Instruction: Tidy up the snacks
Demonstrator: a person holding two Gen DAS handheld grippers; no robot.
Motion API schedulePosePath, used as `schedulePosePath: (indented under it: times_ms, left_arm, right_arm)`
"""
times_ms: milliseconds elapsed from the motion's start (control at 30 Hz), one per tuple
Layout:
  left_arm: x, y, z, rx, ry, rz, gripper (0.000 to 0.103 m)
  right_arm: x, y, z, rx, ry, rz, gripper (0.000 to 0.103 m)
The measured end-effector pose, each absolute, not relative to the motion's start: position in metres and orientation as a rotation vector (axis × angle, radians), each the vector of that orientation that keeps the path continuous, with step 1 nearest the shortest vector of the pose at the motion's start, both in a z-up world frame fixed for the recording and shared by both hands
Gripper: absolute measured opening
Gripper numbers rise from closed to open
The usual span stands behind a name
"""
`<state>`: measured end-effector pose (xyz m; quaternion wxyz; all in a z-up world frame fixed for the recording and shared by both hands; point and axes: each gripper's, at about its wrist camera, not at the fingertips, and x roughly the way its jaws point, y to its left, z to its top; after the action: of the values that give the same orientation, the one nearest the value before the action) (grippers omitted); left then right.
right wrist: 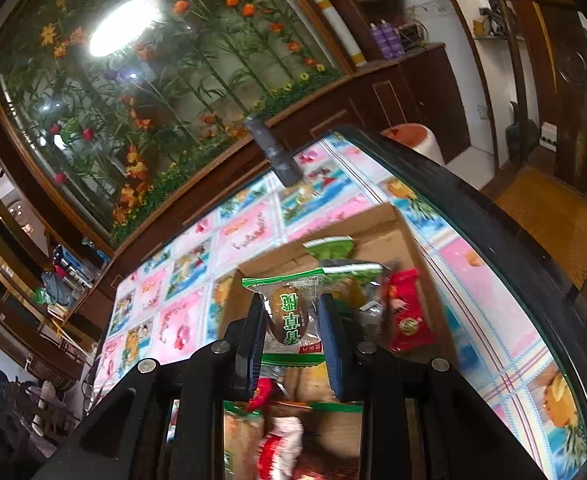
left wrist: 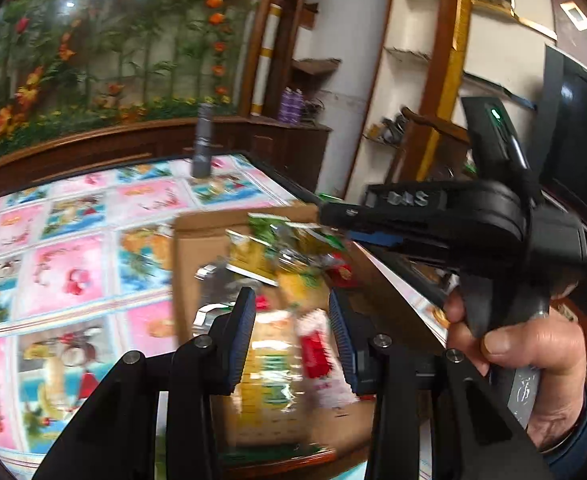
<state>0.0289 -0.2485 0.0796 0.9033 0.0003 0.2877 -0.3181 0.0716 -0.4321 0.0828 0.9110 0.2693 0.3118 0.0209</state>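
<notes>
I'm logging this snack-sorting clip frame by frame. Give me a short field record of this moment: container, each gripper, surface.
container: cardboard box, open top, holding mixed snack packets
right gripper: shut on green-edged clear packet with a brown snack inside, above the box
left gripper: open, over the box, holding nothing
left-view contents: yellow packet and red-and-white packet, blurred
surface: table with a pink and blue patterned cover

Bright room, fisheye warp, motion blur.
A ceiling light [right wrist: 123, 26] flares white in the upper left; snack packets [left wrist: 289, 344] smear low centre; black vignette fills corners.
</notes>
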Motion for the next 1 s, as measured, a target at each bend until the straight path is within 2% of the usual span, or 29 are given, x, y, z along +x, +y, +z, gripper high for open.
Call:
schedulePosePath:
  times_ms: [100,267,467,600,667,700,900,1000]
  left_arm:
    - [0.022,-0.258,0.072,0.062,0.605,-0.658,0.033]
    - [0.026,-0.219,0.090,0.082,0.583,-0.577,0.034]
    - [0.081,-0.152,0.061,-0.035,0.834,-0.490,0.035]
    - [0.085,-0.159,0.047,-0.031,0.911,-0.539,0.036]
    - [0.081,-0.168,0.046,0.019,0.941,-0.580,0.057]
    - [0.076,-0.172,0.046,0.061,0.932,-0.571,0.058]
    - [0.061,-0.163,0.035,0.112,0.990,-0.590,0.058]
    - [0.058,-0.172,0.026,0.185,0.992,-0.554,0.049]
  right_arm:
    - [0.074,-0.438,0.076,0.578,0.672,0.052,0.028]
    - [0.075,-0.436,0.076,0.567,0.672,0.064,0.028]
    - [0.080,-0.426,0.074,0.549,0.687,0.082,0.028]
    - [0.080,-0.421,0.074,0.529,0.688,0.088,0.028]
    - [0.080,-0.423,0.073,0.533,0.688,0.081,0.028]
    - [0.080,-0.423,0.073,0.535,0.689,0.078,0.028]
    - [0.081,-0.424,0.072,0.540,0.689,0.080,0.028]
    - [0.081,-0.423,0.073,0.534,0.690,0.083,0.028]
